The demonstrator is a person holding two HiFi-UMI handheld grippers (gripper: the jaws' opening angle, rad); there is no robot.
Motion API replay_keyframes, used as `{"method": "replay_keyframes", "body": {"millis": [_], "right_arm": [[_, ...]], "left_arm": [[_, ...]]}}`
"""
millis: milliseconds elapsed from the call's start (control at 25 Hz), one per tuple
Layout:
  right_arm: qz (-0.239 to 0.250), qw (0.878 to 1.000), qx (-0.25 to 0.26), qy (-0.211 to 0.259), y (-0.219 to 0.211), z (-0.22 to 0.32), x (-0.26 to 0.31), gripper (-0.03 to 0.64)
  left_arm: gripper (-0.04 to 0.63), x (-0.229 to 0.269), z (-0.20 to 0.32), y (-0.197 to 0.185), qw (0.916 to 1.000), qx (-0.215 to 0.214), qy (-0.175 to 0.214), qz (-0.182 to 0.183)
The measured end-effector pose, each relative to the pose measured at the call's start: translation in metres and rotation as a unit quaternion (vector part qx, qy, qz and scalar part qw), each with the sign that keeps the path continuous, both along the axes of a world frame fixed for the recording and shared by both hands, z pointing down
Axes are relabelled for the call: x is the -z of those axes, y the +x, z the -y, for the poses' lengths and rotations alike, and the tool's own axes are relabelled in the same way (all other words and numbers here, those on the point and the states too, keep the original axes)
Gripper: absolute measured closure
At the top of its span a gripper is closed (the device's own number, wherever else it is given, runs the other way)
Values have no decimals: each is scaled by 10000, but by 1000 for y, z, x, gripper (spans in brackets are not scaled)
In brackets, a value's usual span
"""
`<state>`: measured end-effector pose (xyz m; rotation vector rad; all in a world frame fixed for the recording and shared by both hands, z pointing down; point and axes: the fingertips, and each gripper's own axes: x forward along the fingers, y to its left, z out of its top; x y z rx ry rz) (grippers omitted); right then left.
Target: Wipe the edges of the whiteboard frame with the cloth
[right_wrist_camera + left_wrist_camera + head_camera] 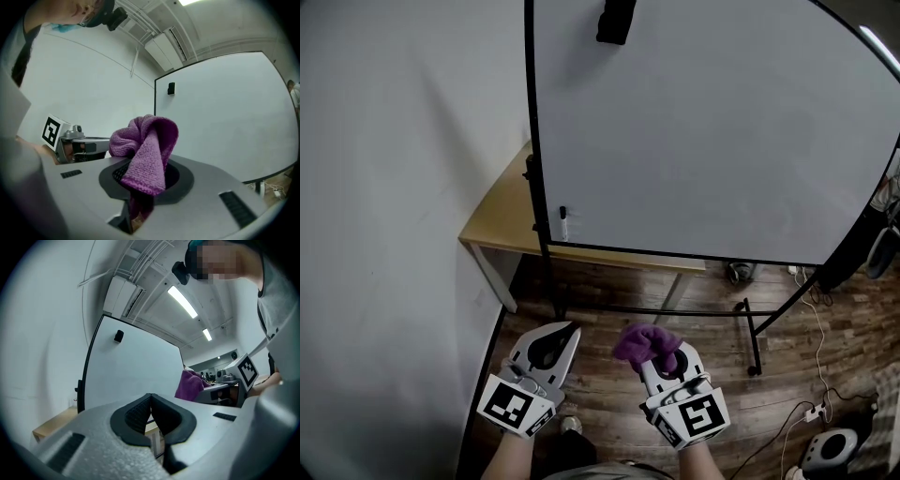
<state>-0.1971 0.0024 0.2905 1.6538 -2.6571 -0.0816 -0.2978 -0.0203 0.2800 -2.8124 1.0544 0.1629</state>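
While the whiteboard (712, 141) stands well ahead of me with nothing touching its frame (531, 141), I hold both claws low and close to my body, side by side above the wooden floor (609, 394). I judge the wiping has not begun. My right gripper (661, 361) is clamped on the cloth (645, 344), which I carry bunched at the tips so a soft wad faces forward — the part I would press along the black frame. My left gripper (555, 345) has its jaws pressed together with nothing between them; it hangs free beside the other, probably just out of the way.

The cloth is purple, a looped, towel-like weave. In the right gripper view it rises from between the dark pads in a folded hump, one flap draping forward over the jaw mouth and the rest tucked down between the jaws. It looks dry and limp, likely to flatten under pressure.

The frame is a thin dark line round a pale board — its left edge stands beside a light wooden desk (502, 225), near the wall (394, 187).
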Motion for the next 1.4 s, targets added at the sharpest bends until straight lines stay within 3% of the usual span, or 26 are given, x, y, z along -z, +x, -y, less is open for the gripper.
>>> {"method": "replay_keyframes", "body": {"millis": [720,1400], "right_arm": [[231,9957,-867,-249,-62,104,-15,555],[224,9949,-867,-460,-69,163,-36,555]], "left_arm": [[578,-10,109,-72,9986,-525,-93,-24],[578,-21,165,-79,9985,-505,-188,-57]]}}
